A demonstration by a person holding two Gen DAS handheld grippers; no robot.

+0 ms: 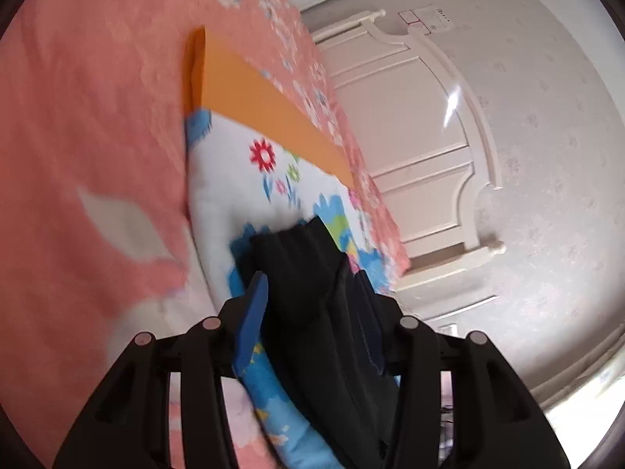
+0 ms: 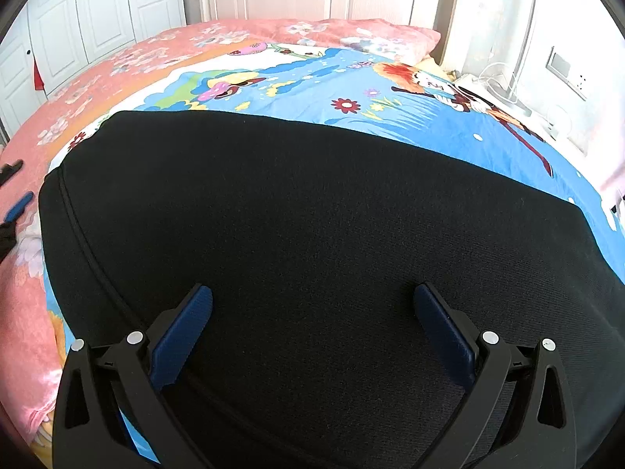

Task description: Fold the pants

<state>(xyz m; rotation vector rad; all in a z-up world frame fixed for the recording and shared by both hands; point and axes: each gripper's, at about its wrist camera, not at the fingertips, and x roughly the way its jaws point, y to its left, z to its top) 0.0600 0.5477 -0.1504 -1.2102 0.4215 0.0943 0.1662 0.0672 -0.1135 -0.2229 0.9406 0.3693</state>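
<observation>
The black pants [image 2: 312,234] lie flat on a blue cartoon-print sheet [image 2: 410,117] on the bed and fill most of the right wrist view. My right gripper [image 2: 312,305] hovers just over them with its blue-padded fingers wide apart and nothing between them. In the left wrist view, my left gripper [image 1: 312,297] holds a bunched end of the pants [image 1: 308,273] between its jaws. One blue pad [image 1: 252,328] shows, the other is hidden by the cloth. The left gripper also shows at the left edge of the right wrist view [image 2: 13,199].
A pink floral quilt [image 1: 78,117] covers the bed around the printed sheet. A white headboard [image 1: 429,148] and wall are beyond the bed edge. White wardrobe doors [image 2: 97,11] stand at the back left, and a socket and cables [image 2: 508,90] at the right.
</observation>
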